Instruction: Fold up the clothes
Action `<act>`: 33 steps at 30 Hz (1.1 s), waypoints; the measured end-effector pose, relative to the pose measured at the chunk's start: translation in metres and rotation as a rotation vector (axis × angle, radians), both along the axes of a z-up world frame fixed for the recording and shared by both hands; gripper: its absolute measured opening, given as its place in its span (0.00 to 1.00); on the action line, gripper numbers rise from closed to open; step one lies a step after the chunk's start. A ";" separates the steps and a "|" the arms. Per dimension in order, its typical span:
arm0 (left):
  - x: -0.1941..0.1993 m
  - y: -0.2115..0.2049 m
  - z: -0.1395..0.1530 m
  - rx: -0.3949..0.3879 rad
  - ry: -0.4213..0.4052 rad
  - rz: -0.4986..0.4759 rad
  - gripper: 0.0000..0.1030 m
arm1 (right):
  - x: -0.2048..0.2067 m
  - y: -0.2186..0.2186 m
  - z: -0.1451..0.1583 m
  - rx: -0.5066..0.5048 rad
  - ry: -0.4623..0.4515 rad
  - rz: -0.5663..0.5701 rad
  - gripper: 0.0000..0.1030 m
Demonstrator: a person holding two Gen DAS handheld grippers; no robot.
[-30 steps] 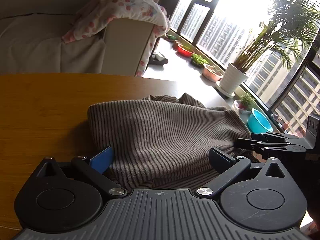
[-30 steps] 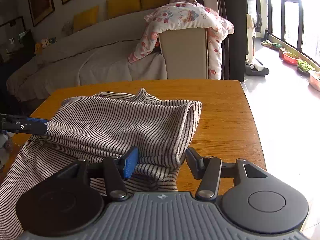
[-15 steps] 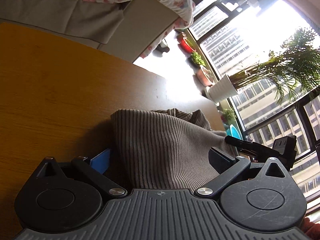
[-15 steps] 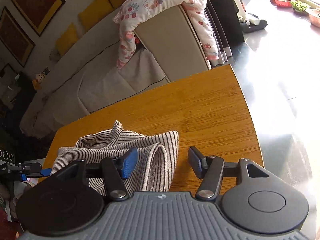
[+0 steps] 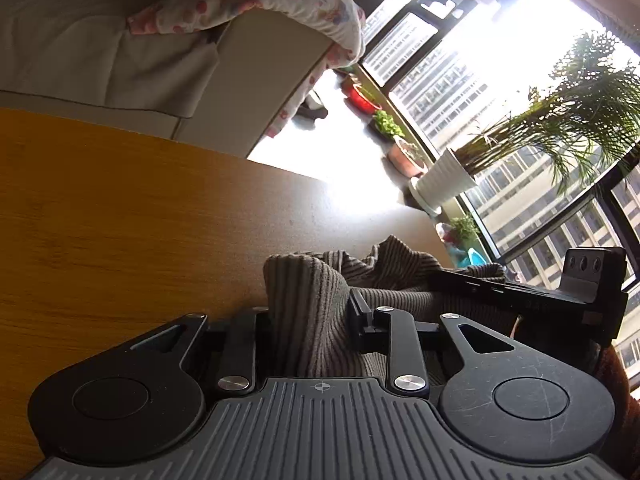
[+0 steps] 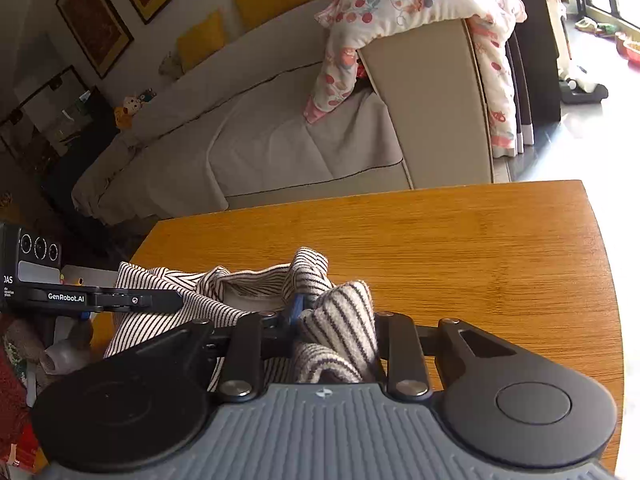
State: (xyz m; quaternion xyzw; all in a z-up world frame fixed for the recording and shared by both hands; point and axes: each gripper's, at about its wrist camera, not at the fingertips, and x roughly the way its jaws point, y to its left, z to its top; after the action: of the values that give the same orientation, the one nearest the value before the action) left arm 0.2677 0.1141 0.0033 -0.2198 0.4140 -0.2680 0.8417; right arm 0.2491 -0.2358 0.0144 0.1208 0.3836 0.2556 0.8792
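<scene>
A striped brown-and-white garment (image 5: pixel 308 312) lies bunched on the wooden table (image 5: pixel 120 220). My left gripper (image 5: pixel 310 316) is shut on a fold of it. My right gripper (image 6: pixel 338 320) is shut on another fold of the same garment (image 6: pixel 340 332), near the table's (image 6: pixel 460 240) front edge. The right gripper's body shows at the right of the left wrist view (image 5: pixel 560 292). The left gripper's body shows at the left of the right wrist view (image 6: pixel 80 296). Most of the garment is hidden behind the gripper bodies.
A beige sofa (image 6: pixel 280 128) with a floral blanket (image 6: pixel 420 4) stands beyond the table's far edge. Potted plants (image 5: pixel 448 176) line the bright window (image 5: pixel 500 80) past the table's right side. A dark cabinet (image 6: pixel 60 120) stands at the left.
Both grippers have closed on folds of the garment, which was spread wider a second ago and is now bunched together between them near the front edge.
</scene>
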 end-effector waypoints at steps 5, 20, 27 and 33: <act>-0.050 0.004 0.046 -0.022 -0.145 -0.065 0.25 | -0.063 0.001 0.051 -0.032 -0.147 0.073 0.18; -0.210 0.038 0.046 0.014 -0.130 -0.138 0.48 | -0.241 -0.010 0.030 -0.169 -0.080 0.204 0.18; -0.214 0.082 0.040 -0.194 -0.048 -0.008 0.91 | -0.283 -0.058 0.043 -0.159 -0.108 0.076 0.53; -0.193 0.048 0.016 -0.212 0.056 -0.050 0.93 | -0.257 -0.077 0.032 0.061 -0.042 -0.071 0.60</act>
State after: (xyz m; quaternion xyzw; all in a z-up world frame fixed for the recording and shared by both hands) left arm 0.0752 0.1626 0.0197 -0.3043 0.4119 -0.3251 0.7950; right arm -0.0076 -0.3124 0.0467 0.1557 0.3523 0.2382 0.8916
